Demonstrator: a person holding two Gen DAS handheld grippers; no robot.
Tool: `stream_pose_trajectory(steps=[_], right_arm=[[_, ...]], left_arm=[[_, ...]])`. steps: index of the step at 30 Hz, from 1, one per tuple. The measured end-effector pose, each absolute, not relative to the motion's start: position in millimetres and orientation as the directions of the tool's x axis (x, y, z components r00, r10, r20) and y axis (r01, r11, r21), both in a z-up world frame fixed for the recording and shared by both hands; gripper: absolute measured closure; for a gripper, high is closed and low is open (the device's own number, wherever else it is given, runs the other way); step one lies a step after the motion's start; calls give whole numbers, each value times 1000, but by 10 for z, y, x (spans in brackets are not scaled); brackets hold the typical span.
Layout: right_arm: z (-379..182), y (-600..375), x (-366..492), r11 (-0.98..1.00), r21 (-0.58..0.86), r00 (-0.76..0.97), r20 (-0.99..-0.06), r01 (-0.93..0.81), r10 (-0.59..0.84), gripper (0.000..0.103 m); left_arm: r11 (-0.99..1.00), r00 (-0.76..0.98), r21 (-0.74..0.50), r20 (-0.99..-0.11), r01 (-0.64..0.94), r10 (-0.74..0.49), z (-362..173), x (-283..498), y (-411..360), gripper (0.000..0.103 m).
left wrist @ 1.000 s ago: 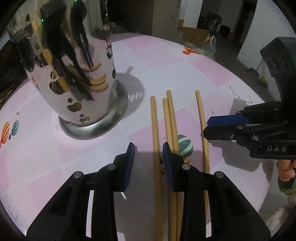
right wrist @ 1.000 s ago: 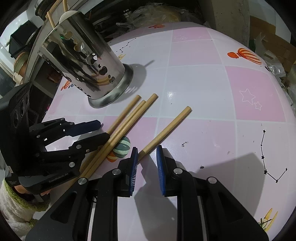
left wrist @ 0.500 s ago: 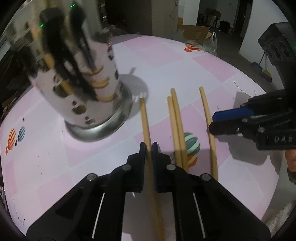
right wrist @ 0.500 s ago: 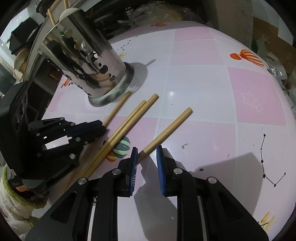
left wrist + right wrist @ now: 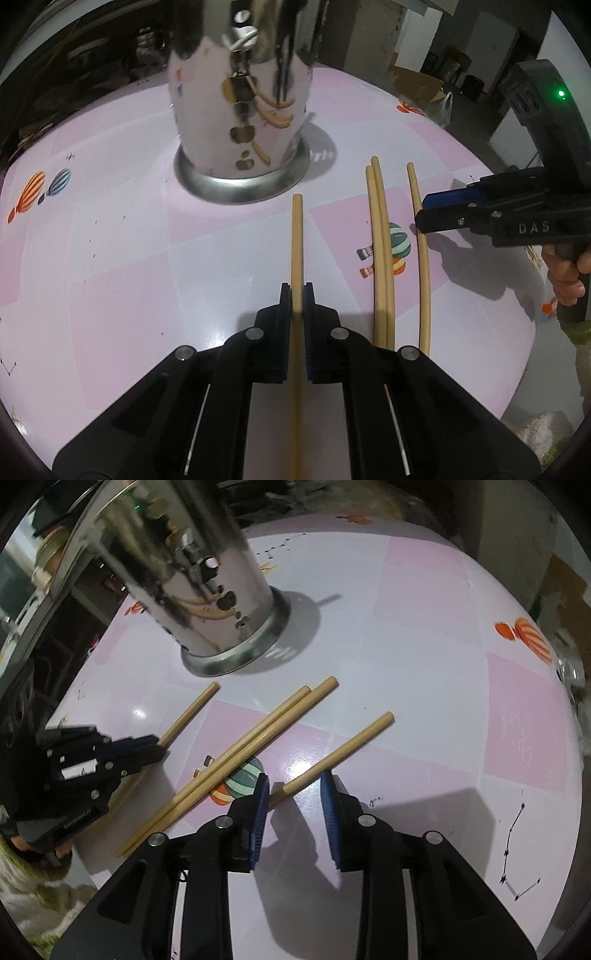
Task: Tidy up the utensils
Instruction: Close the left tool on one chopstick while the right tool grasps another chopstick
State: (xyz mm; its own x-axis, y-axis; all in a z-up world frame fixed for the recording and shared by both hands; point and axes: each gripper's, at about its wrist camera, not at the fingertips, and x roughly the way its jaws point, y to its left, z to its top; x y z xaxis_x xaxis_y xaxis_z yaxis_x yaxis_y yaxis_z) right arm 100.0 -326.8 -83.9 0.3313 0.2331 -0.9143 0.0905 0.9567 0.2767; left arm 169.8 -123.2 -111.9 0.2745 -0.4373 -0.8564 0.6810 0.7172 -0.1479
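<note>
While left claw (image 5: 296, 295) clamps chopstick (image 5: 296, 236), right claw (image 5: 294, 790) gapes; holder (image 5: 240, 122) ahead.

Holder (image 5: 240, 122) top cut off; blurred w/ motion.

Tan chopsticks (image 5: 258, 734), shiny silver holder (image 5: 240, 110), pink-white checked table (image 5: 424, 635)

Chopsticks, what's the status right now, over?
Left gripper shut on one chopstick. Right gripper open, fingers astride another chopstick. Pair lies loose on table. Metal holder upright ahead, path clear.
</note>
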Motion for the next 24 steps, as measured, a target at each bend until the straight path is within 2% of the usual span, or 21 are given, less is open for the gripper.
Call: stream_pose_trajectory(steps=[3, 9, 13, 16, 22, 24], right_arm=[[-843, -3280, 968, 948, 281, 342, -914, 149, 217, 60], [-854, -3107, 1025, 962, 197, 367, -923, 192, 115, 59], [-883, -2849, 1099, 997, 24, 338, -941, 71, -1, 59], [-882, -2811, 1099, 999, 17, 316, -948, -43, 30, 59], [-859, -2722, 1023, 919, -59, 209, -978, -389, 26, 59], [-853, -2779, 1038, 921, -39, 183, -982, -388, 36, 58]], left_arm=[[717, 272, -156, -854, 680, -444, -1124, 1688, -1210, 97], [714, 263, -173, -850, 678, -456, -1123, 1731, -1178, 97], [716, 263, -181, -847, 674, -462, -1122, 1733, -1176, 97], [715, 259, -193, -843, 672, -471, -1126, 1742, -1171, 97], [711, 243, -220, -839, 668, -488, -1131, 1762, -1137, 97], [711, 238, -232, -835, 664, -495, -1132, 1771, -1123, 97]])
